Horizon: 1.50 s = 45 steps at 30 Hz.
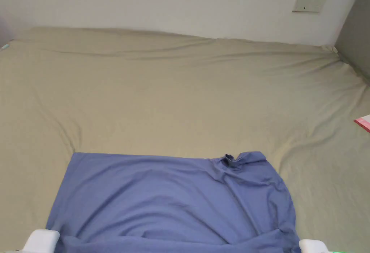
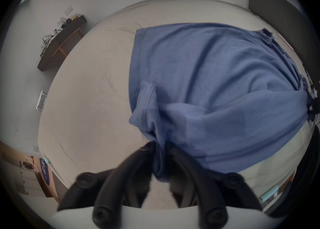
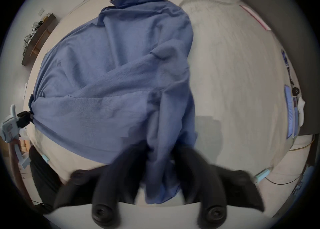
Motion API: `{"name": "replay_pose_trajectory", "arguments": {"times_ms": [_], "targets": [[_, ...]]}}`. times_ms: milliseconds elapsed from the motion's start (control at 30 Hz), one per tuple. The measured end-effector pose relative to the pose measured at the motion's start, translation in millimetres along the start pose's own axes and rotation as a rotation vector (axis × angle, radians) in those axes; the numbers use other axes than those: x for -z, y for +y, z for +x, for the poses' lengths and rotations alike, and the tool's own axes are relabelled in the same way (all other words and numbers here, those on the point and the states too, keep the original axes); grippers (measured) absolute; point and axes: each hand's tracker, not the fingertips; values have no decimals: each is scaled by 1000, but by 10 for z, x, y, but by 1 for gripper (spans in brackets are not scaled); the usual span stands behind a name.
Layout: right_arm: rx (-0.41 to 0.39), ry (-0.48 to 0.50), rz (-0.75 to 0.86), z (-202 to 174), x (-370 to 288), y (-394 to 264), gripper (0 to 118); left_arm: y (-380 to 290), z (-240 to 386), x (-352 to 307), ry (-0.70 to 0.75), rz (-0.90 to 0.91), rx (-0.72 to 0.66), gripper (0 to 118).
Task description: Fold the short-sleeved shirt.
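Note:
A blue short-sleeved shirt (image 1: 173,199) lies on the olive bed sheet (image 1: 180,102) near its front edge, its collar (image 1: 231,159) at the far right. In the left gripper view my left gripper (image 2: 158,146) is shut on a bunched corner of the shirt (image 2: 199,77) near its hem. In the right gripper view my right gripper (image 3: 160,148) is shut on a gathered fold of the shirt (image 3: 112,77) at the other near corner. The cloth stretches between the two grips. White tops of both tools peek in at the head view's bottom corners.
A pink-edged flat item (image 1: 363,122) lies at the bed's right edge. A dark headboard (image 1: 352,30) stands on the right, a wall with a switch plate (image 1: 309,3) behind. A dark shelf with clutter (image 2: 60,40) hangs left of the bed.

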Motion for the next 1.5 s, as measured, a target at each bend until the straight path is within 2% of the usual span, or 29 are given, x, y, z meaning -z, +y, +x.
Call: {"name": "replay_pose_trajectory", "arguments": {"times_ms": [67,100,133,167,300,433,500,567,600,667,700,733,767,800,833,933,1100,1233,1300,1333,1367,1400,1433,1467,1500], "targets": [[-22,-88,51,74,-86,72,70,56,-38,-60,47,44,-12,47],[-28,-75,118,110,-200,113,92,102,-82,-115,46,65,-22,78],[-25,-62,189,132,-359,168,106,157,-115,-235,29,109,-48,111],[-17,-63,246,133,-512,232,106,213,-145,-344,12,164,-80,118],[-34,-48,561,-77,-1284,495,106,535,-199,-936,25,452,-188,117],[-128,-55,865,-412,-1955,640,106,827,-141,-1631,-11,738,-262,116],[-192,-66,966,-664,-2172,653,106,928,-79,-1922,-17,845,-254,115],[-240,-95,1057,-869,-2297,610,104,991,47,-2155,27,939,-244,107],[-263,-111,1084,-990,-2324,610,102,1014,106,-2246,31,974,-227,98],[-292,-131,1094,-1167,-2357,603,92,1048,234,-2346,51,1029,-185,66],[-306,-121,1101,-1234,-2365,590,79,1083,313,-2369,85,1028,-157,47],[-318,-99,1117,-1348,-2372,578,54,1116,384,-2381,124,1009,-121,20],[-322,-98,1124,-1416,-2363,575,30,1140,435,-2372,142,1006,-89,6],[-326,-105,1130,-1477,-2337,575,2,1156,472,-2343,151,1014,-66,4],[-334,-122,1138,-1524,-2305,589,1,1150,506,-2322,151,1027,-67,3],[-379,-81,1100,-1529,-2203,677,1,1164,529,-2282,112,1014,-55,0],[-370,-95,1076,-1482,-1984,817,1,1241,474,-2038,70,959,-55,0],[-354,-112,1030,-1366,-1772,900,1,1365,294,-1384,-57,740,-17,0],[-349,-133,1003,-1303,-1685,917,1,1418,161,-884,-16,621,-9,0],[-343,-142,991,-1243,-1625,946,1,1462,84,-608,0,555,-9,4],[-334,-150,975,-1189,-1568,982,1,1511,-2,-387,13,478,-18,23],[-323,-159,955,-1169,-1538,1000,1,1570,-95,-152,-20,428,-37,52],[-314,-166,936,-1121,-1479,1044,1,1643,-170,83,-18,371,-43,100],[-307,-173,918,-1077,-1424,1086,1,1701,-229,275,-10,332,-43,118],[-303,-185,901,-1032,-1369,1128,1,1745,-279,450,2,359,-67,112]]}}
